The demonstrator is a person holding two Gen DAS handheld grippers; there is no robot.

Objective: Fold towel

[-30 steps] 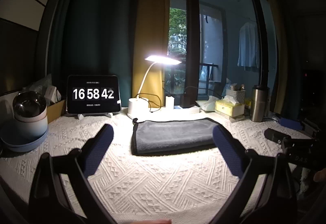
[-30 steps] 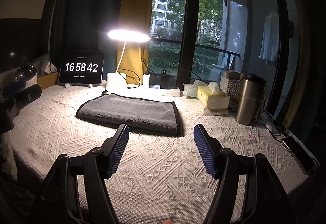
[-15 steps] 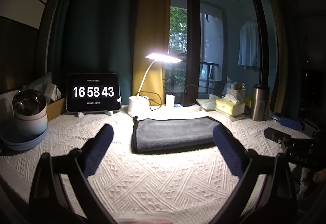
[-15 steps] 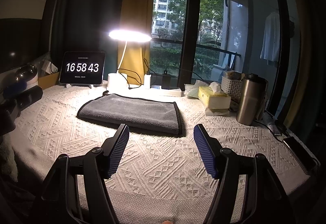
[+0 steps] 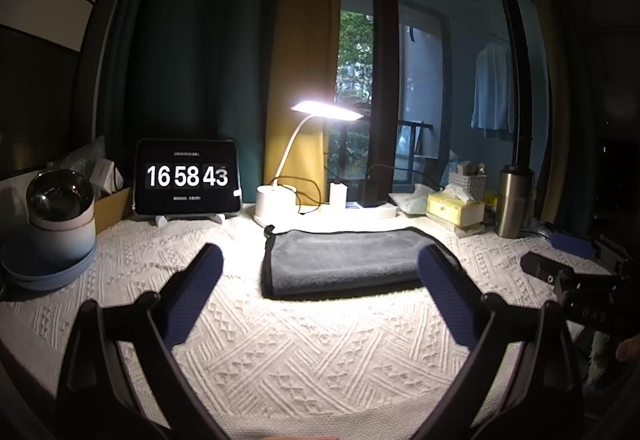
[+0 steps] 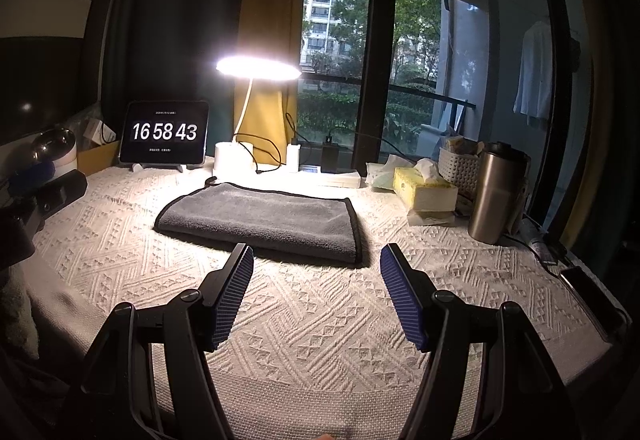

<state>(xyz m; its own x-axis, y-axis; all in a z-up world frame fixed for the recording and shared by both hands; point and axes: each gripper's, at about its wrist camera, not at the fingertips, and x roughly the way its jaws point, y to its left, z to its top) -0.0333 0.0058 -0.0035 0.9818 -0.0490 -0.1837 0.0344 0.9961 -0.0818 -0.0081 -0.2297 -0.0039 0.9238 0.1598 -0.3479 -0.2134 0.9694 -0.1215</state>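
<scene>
- Grey towel [image 5: 344, 260] lying flat near the middle of the worktop [image 5: 320, 352], on a white woven cover, already doubled into a long rectangle with a dark bound edge.
- Left tool [image 5: 318, 282] held above the near side of the worktop, jaws spread wide, nothing between the blue pads, well short of the cloth.
- Right tool [image 6: 316, 290] likewise wide open and empty, aimed at the towel's near right corner [image 6: 354, 254] but apart from it.
- Desk lamp [image 6: 258, 68] lit just behind the towel; tablet clock [image 6: 165, 132] at back left, tissue box [image 6: 424, 188] and steel tumbler [image 6: 496, 196] at right.
- Likely soft, light and limp, thick enough to hold a crease; little risk of slipping from ribbed pads, more of dragging the cover beneath.
- Best taken by pinching both layers at the short-edge corners, one per tool, then carried across to meet the opposite edge.
</scene>
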